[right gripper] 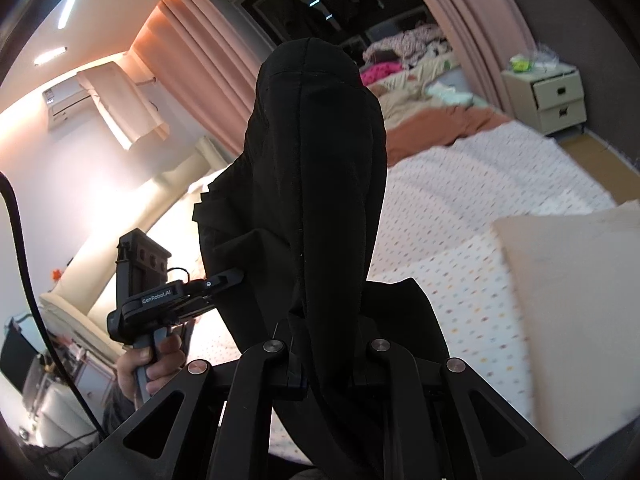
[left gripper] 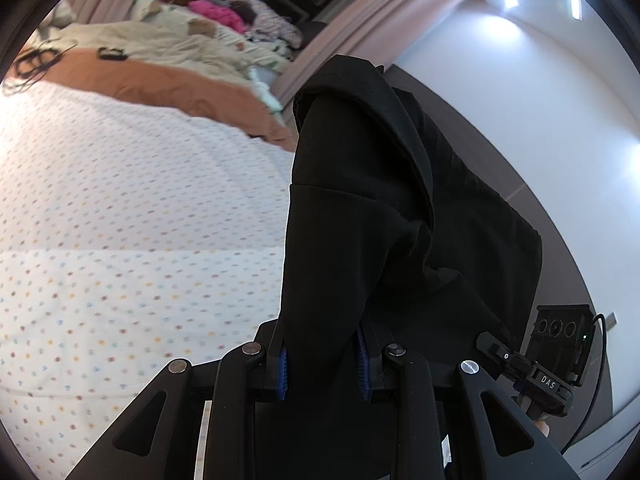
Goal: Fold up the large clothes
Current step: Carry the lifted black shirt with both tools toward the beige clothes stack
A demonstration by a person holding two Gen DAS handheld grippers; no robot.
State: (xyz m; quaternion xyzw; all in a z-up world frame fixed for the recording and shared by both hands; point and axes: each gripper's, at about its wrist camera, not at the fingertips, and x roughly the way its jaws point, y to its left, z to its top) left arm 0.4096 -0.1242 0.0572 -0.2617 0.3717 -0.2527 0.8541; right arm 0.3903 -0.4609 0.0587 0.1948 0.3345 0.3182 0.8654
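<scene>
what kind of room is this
A bedroom, most likely: a bed with a dotted white cover fills the view, a bedside cabinet with two drawers stands beyond it, and pink curtains hang at the window. Loose clothes are piled at the bed's far end.

— Bedding?
— A bed (left gripper: 120,200) with a white sheet printed in small coloured dots. A rust-orange blanket (left gripper: 180,88) lies across the far part, a beige quilt (left gripper: 168,44) beyond it, then a heap of pink and patterned laundry (right gripper: 404,52).

— Walls and window?
— White wall (left gripper: 500,80), recessed ceiling lights (left gripper: 512,0) on. Pink curtains (right gripper: 208,60) hang at both sides of a dark window (right gripper: 320,0). A wall air conditioner (right gripper: 64,100) is partly draped in cloth.

— Furniture?
— A cream two-drawer nightstand (right gripper: 556,96) stands beside the bed against a dark wall. A pale pillow (right gripper: 568,300) sits at the near right.
</scene>
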